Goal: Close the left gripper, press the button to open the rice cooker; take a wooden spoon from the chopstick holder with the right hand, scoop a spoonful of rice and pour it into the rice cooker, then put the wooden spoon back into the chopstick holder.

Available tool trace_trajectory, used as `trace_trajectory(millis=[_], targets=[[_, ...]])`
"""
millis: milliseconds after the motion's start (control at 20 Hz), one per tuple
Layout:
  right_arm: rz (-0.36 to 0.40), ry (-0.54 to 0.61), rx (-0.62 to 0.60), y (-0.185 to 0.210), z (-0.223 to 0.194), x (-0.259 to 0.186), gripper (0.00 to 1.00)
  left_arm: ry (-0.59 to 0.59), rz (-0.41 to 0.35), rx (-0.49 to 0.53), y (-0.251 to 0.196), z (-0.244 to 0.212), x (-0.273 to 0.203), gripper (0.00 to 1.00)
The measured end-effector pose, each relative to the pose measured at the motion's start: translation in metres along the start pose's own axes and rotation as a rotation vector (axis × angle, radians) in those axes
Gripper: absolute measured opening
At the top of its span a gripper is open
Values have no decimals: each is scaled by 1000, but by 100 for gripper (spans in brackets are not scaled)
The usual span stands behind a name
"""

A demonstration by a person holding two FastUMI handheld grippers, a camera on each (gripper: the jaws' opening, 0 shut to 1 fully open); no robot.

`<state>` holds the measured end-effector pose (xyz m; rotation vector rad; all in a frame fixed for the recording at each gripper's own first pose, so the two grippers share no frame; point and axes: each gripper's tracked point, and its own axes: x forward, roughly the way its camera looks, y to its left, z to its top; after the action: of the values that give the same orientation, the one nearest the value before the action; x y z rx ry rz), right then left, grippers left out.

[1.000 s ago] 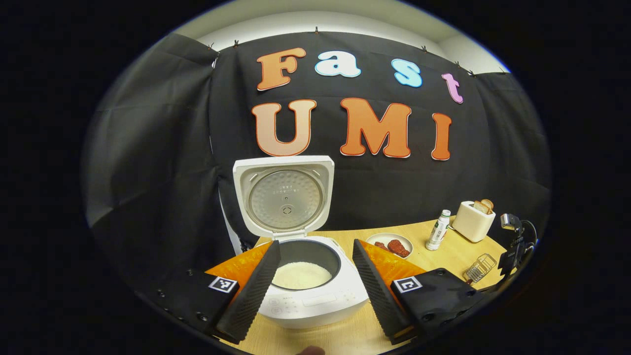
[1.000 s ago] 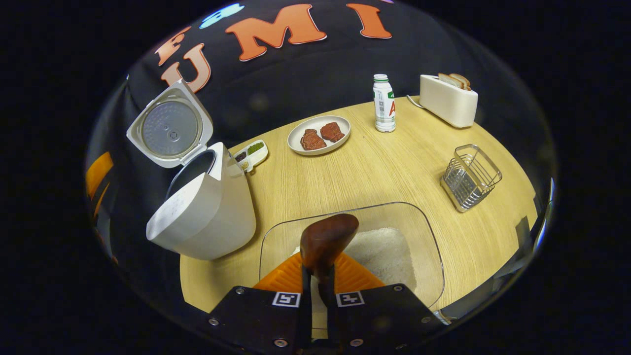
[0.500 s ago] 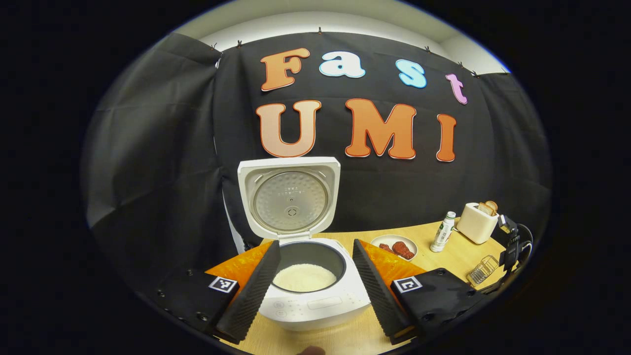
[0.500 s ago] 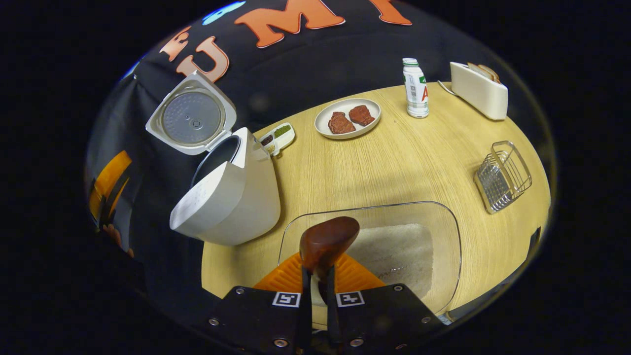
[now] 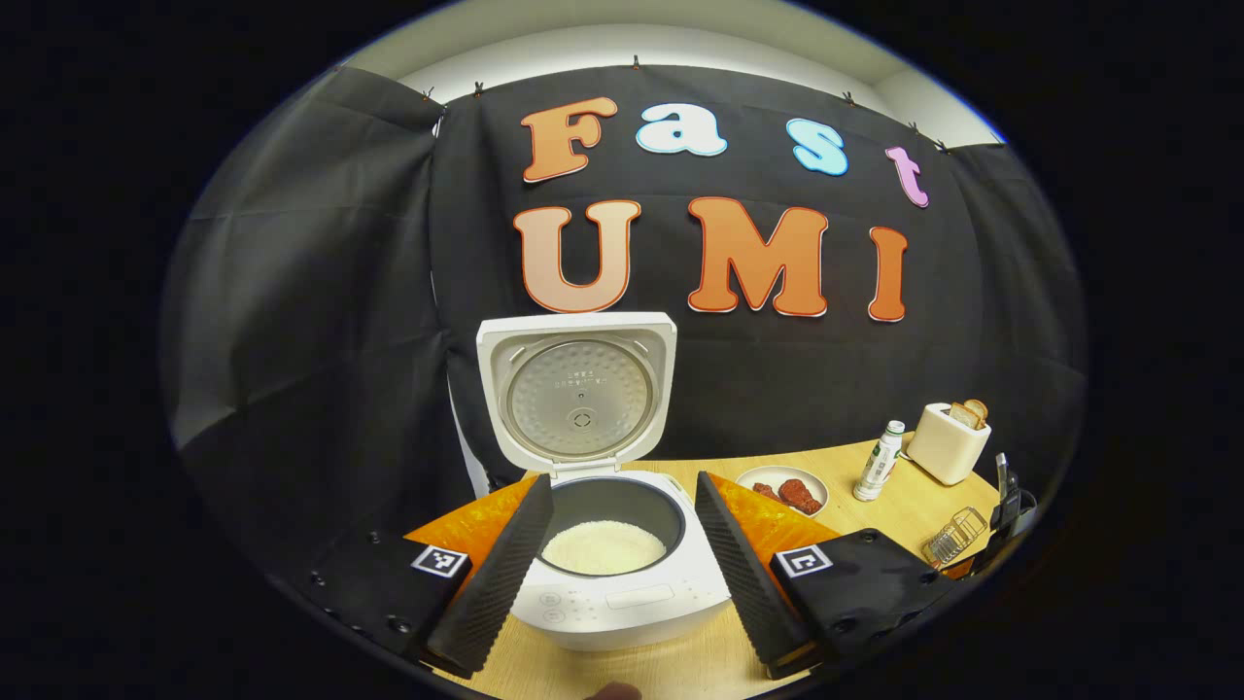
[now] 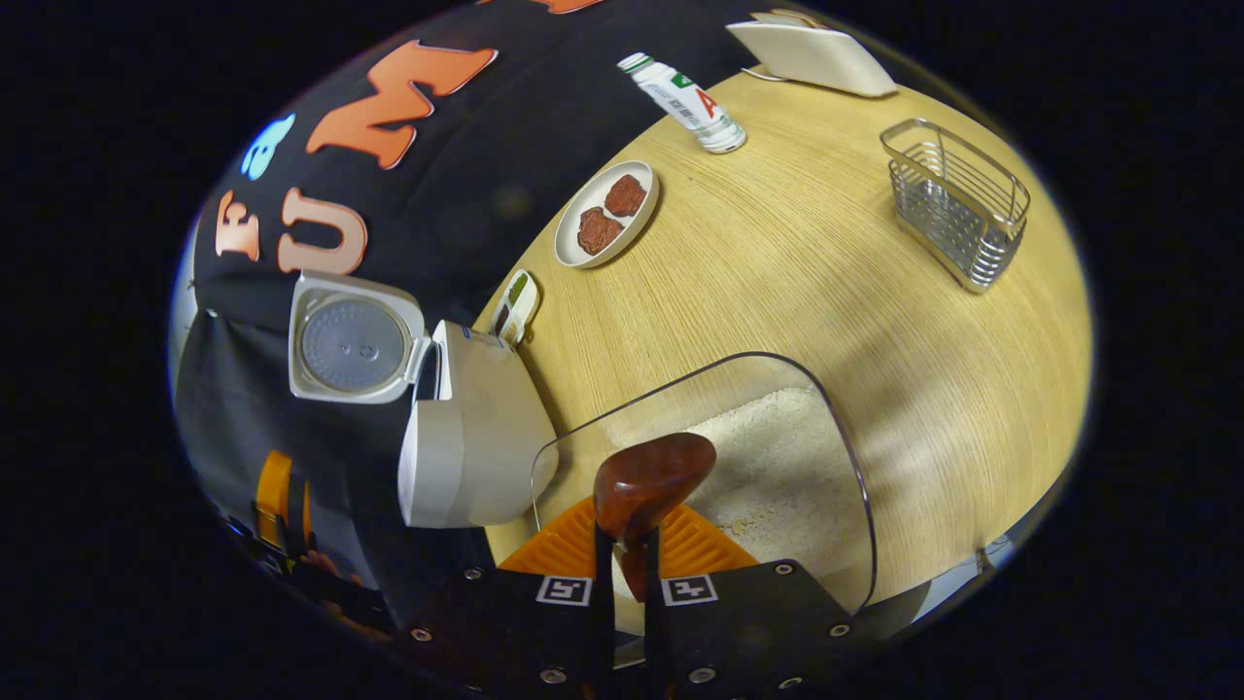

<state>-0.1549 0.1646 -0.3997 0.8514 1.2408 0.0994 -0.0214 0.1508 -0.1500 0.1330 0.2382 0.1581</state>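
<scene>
Now, in the left gripper view, my left gripper [image 5: 622, 554] has its fingers spread wide apart with nothing between them, hovering in front of the rice cooker [image 5: 622, 593]. Its lid [image 5: 577, 392] stands upright and open, and white rice [image 5: 603, 547] lies in the dark inner pot. Farther right on the wooden table [image 5: 904, 510] sit a plate of meat [image 5: 782, 489], a bottle [image 5: 880, 460], a toaster [image 5: 952, 442] with bread in its slots, and the wire chopstick holder [image 5: 957, 535] near the table's edge.

In the right gripper view, my right gripper [image 6: 627, 559] is clamped on the wooden spoon [image 6: 649, 481], whose bowl sticks up just past the fingertips. The spoon sits over the near rim of a clear container [image 6: 855, 486] with loose rice [image 6: 777, 467] spread on its bottom. The rice cooker [image 6: 476, 437] stands just left of the container, lid open. A small seasoning dish [image 6: 515, 306] lies behind the cooker, and the chopstick holder [image 6: 957, 199] stands well apart at the far right.
</scene>
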Motion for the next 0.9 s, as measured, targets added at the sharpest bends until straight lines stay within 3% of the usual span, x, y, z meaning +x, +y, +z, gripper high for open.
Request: trace_trajectory(millis=[400, 450, 500, 700, 900], targets=[[169, -27, 214, -11, 26, -23, 12, -21, 12, -10, -12, 7, -2, 99], [183, -29, 236, -11, 29, -25, 8, -22, 16, -13, -13, 8, -2, 99], [202, -29, 260, -11, 31, -29, 12, -25, 19, -17, -13, 8, -2, 100], [308, -43, 366, 12, 46, -42, 12, -32, 39, -16, -9, 10, -4, 99], [380, -45, 379, 47, 56, -50, 12, -33, 60, -18, 1, 9, -4, 99]])
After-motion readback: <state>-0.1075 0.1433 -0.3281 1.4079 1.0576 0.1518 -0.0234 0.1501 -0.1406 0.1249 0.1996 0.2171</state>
